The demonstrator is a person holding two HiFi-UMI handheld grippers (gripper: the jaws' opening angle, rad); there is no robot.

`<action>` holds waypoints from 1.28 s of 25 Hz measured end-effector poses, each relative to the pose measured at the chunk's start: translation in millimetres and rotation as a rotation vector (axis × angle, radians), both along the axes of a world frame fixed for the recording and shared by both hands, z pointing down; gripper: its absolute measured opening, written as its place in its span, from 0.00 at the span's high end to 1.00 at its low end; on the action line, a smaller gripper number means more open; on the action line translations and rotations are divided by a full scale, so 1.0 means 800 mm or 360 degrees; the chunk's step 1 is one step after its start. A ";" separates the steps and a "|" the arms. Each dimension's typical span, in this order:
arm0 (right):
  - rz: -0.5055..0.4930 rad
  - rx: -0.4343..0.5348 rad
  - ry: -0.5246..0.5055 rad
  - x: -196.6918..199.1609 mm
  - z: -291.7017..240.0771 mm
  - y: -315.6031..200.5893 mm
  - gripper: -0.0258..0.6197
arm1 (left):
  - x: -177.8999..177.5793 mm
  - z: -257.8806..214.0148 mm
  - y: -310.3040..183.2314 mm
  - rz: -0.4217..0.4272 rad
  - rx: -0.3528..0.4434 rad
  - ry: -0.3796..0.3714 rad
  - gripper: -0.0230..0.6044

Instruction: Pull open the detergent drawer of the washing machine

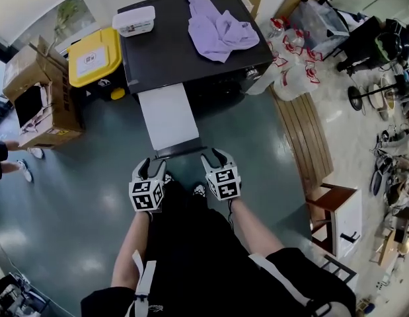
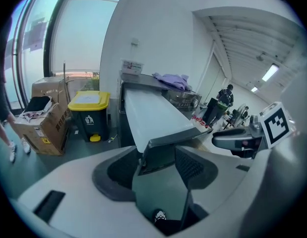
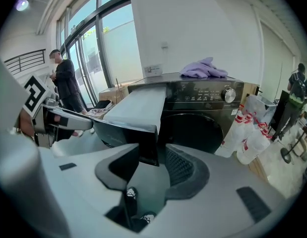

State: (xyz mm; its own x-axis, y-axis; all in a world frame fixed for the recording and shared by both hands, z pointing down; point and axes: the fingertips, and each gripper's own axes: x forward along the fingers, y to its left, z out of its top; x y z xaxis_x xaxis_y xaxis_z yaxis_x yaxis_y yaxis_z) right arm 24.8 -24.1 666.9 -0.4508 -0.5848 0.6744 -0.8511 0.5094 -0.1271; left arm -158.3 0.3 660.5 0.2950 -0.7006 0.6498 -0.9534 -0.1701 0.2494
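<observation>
Detergent drawer (image 1: 168, 114) is seen drawn far out, long axis toward the person; left gripper (image 1: 154, 169) and right gripper (image 1: 214, 157) are spread around its two front corners.

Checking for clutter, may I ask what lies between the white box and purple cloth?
Only bare machine top between box and cloth, head view.

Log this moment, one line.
detergent drawer: pulled far out | left gripper: fingers straddle front panel | right gripper: fingers apart, straddle front panel

Glossy black washing machine (image 1: 164, 51), matt pale plastic detergent drawer (image 1: 168, 116), soft lilac cloth (image 1: 217, 28), shiny smooth floor (image 1: 78, 197)
</observation>
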 end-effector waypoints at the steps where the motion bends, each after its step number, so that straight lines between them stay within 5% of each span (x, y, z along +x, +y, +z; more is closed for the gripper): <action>1: -0.0002 0.0007 0.0004 0.004 -0.005 0.002 0.70 | -0.003 -0.005 0.002 -0.0005 0.0000 0.0009 0.57; 10: -0.0011 0.0057 0.0063 0.034 -0.053 0.016 0.75 | 0.017 -0.064 0.003 0.0098 0.0106 0.0070 0.62; 14: -0.0066 0.0095 0.0075 0.034 -0.082 0.022 0.95 | 0.041 -0.091 -0.002 0.0150 0.0174 0.0212 0.69; 19: -0.0092 0.0129 0.0010 0.007 -0.110 0.015 0.95 | 0.057 -0.111 -0.013 0.0178 0.0229 0.0356 0.92; 26: -0.0131 0.0243 -0.0045 -0.042 -0.160 -0.010 0.95 | 0.075 -0.157 -0.040 0.0296 0.0327 0.0337 0.93; 32: -0.0116 0.0466 -0.0115 -0.062 -0.249 -0.041 0.95 | 0.069 -0.261 -0.075 0.0316 0.0611 0.0343 0.93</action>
